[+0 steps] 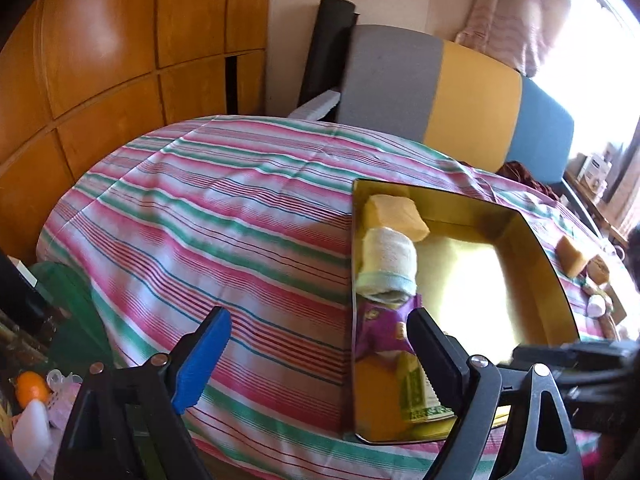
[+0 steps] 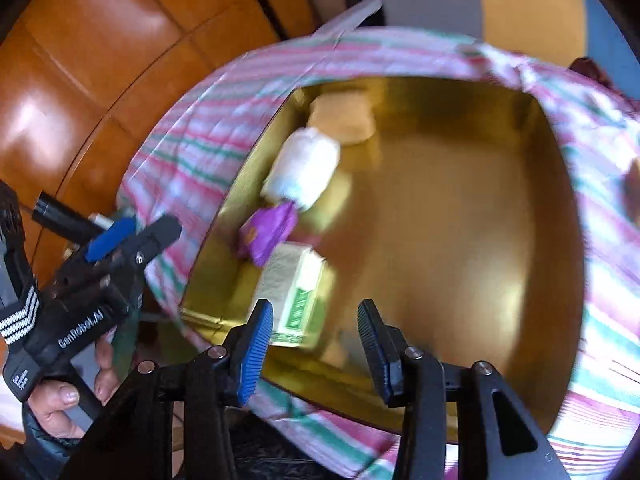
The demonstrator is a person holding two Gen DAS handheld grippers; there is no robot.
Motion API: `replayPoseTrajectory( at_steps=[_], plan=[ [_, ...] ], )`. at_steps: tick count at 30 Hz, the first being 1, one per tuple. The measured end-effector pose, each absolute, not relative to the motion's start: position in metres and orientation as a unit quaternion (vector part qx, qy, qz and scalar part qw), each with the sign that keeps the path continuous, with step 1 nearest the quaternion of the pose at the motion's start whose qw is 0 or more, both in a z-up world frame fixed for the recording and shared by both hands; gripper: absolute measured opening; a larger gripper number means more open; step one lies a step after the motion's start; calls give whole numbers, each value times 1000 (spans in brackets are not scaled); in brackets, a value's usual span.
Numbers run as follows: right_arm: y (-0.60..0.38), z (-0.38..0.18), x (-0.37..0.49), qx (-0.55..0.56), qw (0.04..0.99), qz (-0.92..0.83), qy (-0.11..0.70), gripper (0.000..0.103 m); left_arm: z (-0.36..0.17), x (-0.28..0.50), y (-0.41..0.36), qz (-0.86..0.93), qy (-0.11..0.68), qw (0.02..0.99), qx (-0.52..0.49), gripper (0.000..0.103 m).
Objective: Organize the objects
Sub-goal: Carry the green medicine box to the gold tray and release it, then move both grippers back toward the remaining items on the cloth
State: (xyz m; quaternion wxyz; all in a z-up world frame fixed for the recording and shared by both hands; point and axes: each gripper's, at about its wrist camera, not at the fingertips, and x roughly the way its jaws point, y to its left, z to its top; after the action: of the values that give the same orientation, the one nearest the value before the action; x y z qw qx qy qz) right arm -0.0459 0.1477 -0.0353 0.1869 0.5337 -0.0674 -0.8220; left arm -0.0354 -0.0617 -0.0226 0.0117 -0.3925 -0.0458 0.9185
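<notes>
Left hand-held gripper (image 1: 316, 354): its jaws are spread wide and nothing is held between them; it is seen over the near left edge of the gold box, one finger above the striped cloth, the other above the box's inside.
Right hand-held gripper (image 2: 316, 344): its jaws are parted and nothing is gripped; it is held above the near rim of the box, just beside the green-printed carton.
Gold box (image 1: 536, 240): a shallow, shiny rectangular tray is set on the striped cloth (image 1: 200, 220); its long axis runs away from the cameras.
Contents, left wall, far to near: a yellow sponge (image 1: 396, 216), a rolled white cloth (image 1: 386, 266), a purple packet (image 1: 380, 328) and a green-printed carton (image 1: 416, 392) are lined up along the left wall.
Rolled white cloth axis: it is laid along the box's length, touching the sponge and the packet.
Rest of box: bare gold floor is shown.
Outside the box: an orange-brown block (image 1: 572, 254) is lying on the cloth to the right of the box.
</notes>
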Motion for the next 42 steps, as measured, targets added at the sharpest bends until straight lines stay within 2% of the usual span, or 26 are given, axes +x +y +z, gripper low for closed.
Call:
replayPoseTrajectory(
  at_steps=[6,7,8,10,24,36,42],
  plan=[
    [172,-25,-39,506,142,-848,-68,46,-21,-31,-48,920,-37,39,-388,94],
    [177,-25,-39,504,137,-850,-71,50,-21,-31,-46,920,-36,40,-388,94],
    [180,-26,-40,503,132,-851,-74,58,-21,-31,-45,920,-36,42,-388,94],
    [194,-25,-38,502,124,-852,-84,62,-22,-31,-41,919,-34,43,-390,94],
    [333,-31,-9,499,3,-853,-152,63,4,-44,3,924,-25,95,-371,95],
    [482,-12,30,472,-151,-844,-205,63,43,-72,122,910,13,210,-357,98],
    [537,-5,44,434,-198,-846,-237,63,49,-86,193,889,42,263,-371,98]
  ],
)
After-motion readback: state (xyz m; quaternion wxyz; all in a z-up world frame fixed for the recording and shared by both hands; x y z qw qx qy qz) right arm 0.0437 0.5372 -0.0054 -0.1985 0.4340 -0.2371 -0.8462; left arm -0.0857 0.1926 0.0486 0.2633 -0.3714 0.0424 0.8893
